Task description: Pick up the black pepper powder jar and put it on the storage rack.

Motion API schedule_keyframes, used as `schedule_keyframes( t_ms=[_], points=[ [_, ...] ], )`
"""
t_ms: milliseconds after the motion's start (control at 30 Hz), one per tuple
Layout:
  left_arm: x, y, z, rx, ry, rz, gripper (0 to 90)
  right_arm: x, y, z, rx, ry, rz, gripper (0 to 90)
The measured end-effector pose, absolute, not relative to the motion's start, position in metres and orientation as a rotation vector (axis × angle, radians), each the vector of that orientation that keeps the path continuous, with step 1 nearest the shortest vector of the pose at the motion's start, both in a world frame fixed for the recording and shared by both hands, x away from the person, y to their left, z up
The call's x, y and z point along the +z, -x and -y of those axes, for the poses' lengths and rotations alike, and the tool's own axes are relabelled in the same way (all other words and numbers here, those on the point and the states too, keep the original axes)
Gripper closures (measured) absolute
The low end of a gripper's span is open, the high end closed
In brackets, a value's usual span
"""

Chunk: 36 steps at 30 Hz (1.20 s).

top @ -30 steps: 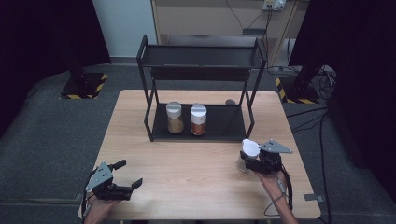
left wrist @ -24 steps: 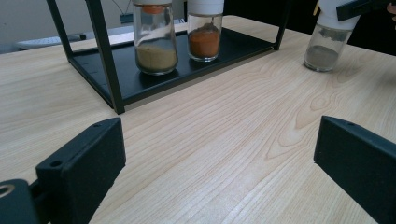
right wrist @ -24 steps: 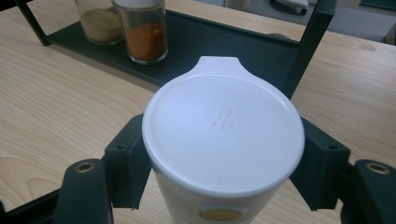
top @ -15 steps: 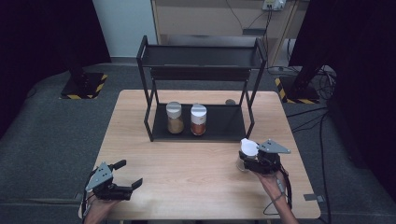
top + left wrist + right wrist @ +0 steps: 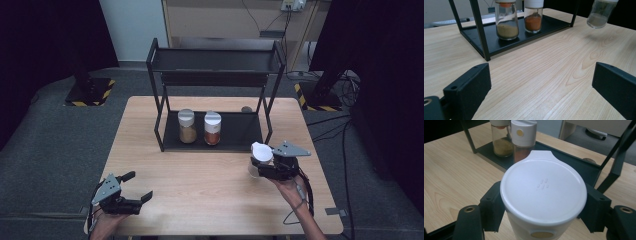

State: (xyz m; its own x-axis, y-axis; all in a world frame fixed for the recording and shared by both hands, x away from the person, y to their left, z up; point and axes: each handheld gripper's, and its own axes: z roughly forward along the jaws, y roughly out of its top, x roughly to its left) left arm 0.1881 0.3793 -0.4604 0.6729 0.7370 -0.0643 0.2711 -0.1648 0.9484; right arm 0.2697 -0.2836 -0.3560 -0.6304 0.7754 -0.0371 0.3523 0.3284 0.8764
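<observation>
Two spice jars [image 5: 199,127] already stand on the rack's [image 5: 215,85] bottom shelf at the middle of the high view; lower right, the right gripper [image 5: 261,167] is clamped on a third jar [image 5: 259,159], clear of the worktop [image 5: 200,190]. Lower left, the left gripper [image 5: 137,187] rests with jaws apart, holding nothing. Its own view catches that jar hanging at upper right. The right gripper view has the white lid between both pads. I'd judge this the carry step: next, set it beside the others.
</observation>
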Motion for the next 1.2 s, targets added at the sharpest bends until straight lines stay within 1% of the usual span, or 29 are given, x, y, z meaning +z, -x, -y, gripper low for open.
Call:
schedule_keyframes(
  t_ms=[600, 867, 1200],
  points=[
    [-0.460, -0.189, -0.379, 0.500, -1.740, -0.814, 1.2, -0.334, -0.294, 0.262, 1.253, -0.934, -2.183, 30.9],
    [-0.460, -0.189, -0.380, 0.499, -1.741, -0.812, 1.2, -0.323, -0.309, 0.253, 1.264, -0.925, -2.175, 30.9],
    [-0.460, -0.189, -0.380, 0.498, -1.742, -0.812, 1.2, -0.316, -0.332, 0.238, 1.265, -0.935, -2.162, 30.9]
  ],
)
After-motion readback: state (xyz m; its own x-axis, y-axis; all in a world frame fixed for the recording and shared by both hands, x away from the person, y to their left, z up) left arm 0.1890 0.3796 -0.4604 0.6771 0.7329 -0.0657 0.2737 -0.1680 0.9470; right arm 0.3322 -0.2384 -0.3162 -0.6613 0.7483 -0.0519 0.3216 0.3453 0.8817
